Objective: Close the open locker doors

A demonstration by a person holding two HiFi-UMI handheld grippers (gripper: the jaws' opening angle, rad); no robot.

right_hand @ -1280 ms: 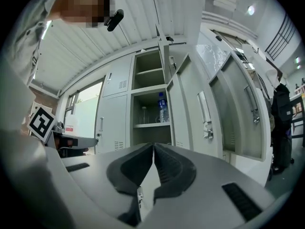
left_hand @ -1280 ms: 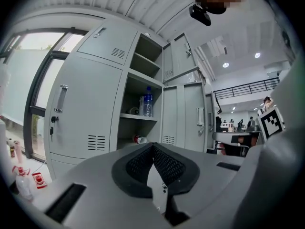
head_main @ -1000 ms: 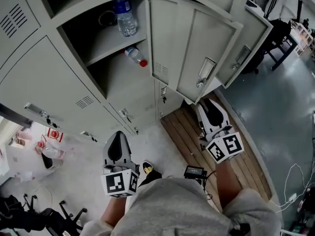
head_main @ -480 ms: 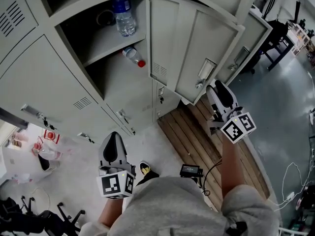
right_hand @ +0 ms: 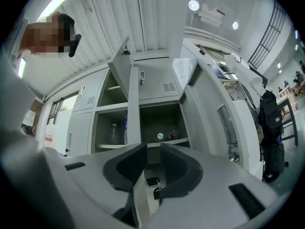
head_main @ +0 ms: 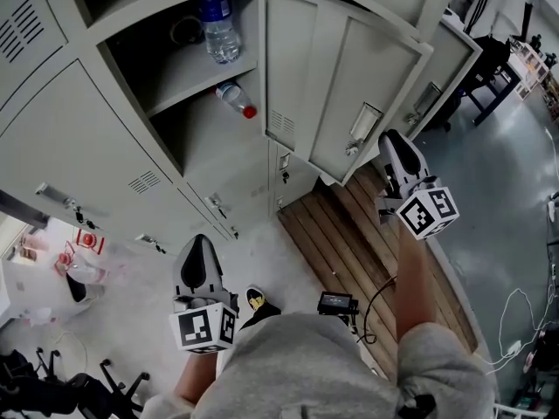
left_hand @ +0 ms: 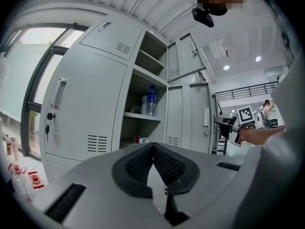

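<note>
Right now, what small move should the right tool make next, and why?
Probably swing the right tool leftward, carrying the left-hand open grey metal locker door toward the compartment holding clear plastic bottles. Its jaws have just been closing, a gap remains, and the door's free edge runs between them.

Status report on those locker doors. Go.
Left gripper shut, empty. Right gripper open, jaws have just been closing, nothing clamped, by the locker door edge. Door wide open. Bottle lying inside, hinge side.
</note>
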